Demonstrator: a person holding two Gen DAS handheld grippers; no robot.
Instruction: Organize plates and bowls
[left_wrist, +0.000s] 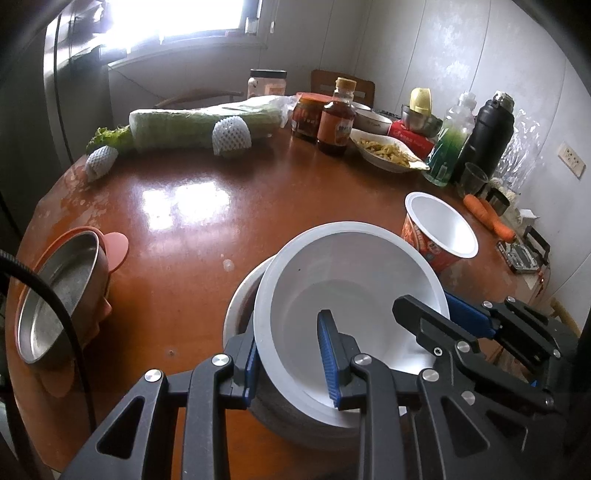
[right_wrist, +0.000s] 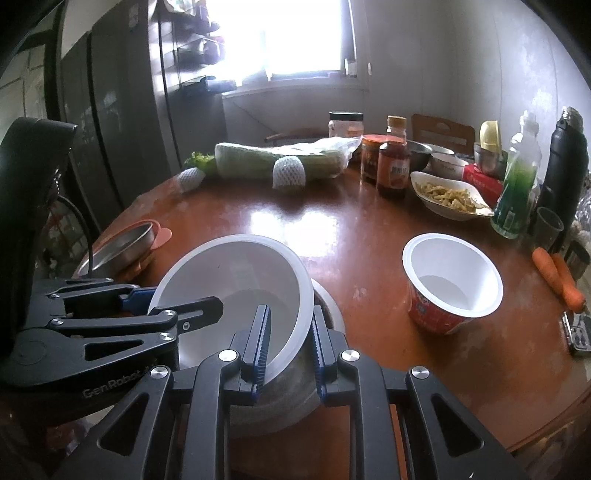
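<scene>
Reddish-brown and glossy, the round tabletop (left_wrist: 192, 206) sits under a bright window, crowded along its far side with jars, bottles, a dish of food and a long cabbage.

Near the front edge, a white plastic bowl (left_wrist: 351, 288) is tilted into a grey bowl (left_wrist: 240, 299) beneath it, not yet seated flat. The left gripper (left_wrist: 291, 350) is clenched on the white bowl's rim at one side, and the right gripper (right_wrist: 290, 339) pinches the rim at the opposite side. By my reading the stacking has only begun: this nesting is unfinished, and a red paper cup (right_wrist: 450, 284) and a steel dish (left_wrist: 55, 295) on its pink lid still stand apart.

From the left wrist, the steel dish shows fully, along with the right gripper's fingers (left_wrist: 428, 325) reaching over the bowl. From the right wrist, the paper cup's white inside and the carrots (right_wrist: 557, 277) are plain, while the steel dish is half hidden behind the left gripper.
</scene>
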